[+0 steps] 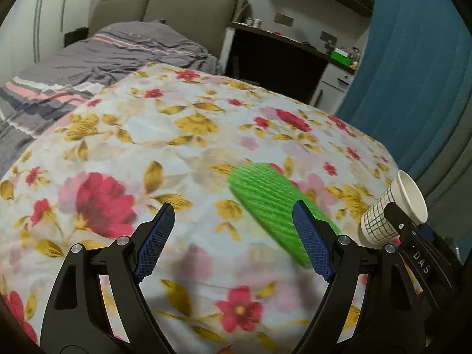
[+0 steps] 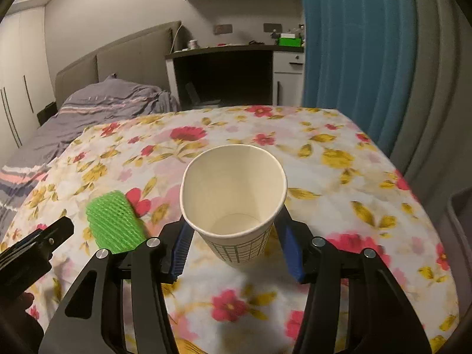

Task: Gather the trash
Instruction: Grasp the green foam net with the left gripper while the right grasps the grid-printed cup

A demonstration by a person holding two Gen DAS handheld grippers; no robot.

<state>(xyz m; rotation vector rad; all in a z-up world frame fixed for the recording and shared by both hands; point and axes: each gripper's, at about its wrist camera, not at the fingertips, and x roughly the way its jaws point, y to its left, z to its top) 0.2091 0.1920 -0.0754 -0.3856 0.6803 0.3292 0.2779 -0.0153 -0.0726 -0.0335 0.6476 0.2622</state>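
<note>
A white paper cup with a green grid print (image 2: 236,200) is held between my right gripper's (image 2: 234,233) blue pads, above the floral tablecloth; its open mouth faces the camera and it looks empty. The cup (image 1: 392,206) and the right gripper also show at the right edge of the left wrist view. A green foam net sleeve (image 1: 271,203) lies flat on the cloth, just ahead of my left gripper (image 1: 236,221), which is open and empty; its right finger overlaps the sleeve. The sleeve (image 2: 115,221) shows left of the cup in the right wrist view.
The table (image 1: 147,135) is covered by a floral cloth. A bed with grey striped bedding (image 1: 88,59) stands behind on the left. A dark desk with drawers (image 2: 236,67) is at the back. A blue curtain (image 2: 354,44) hangs on the right.
</note>
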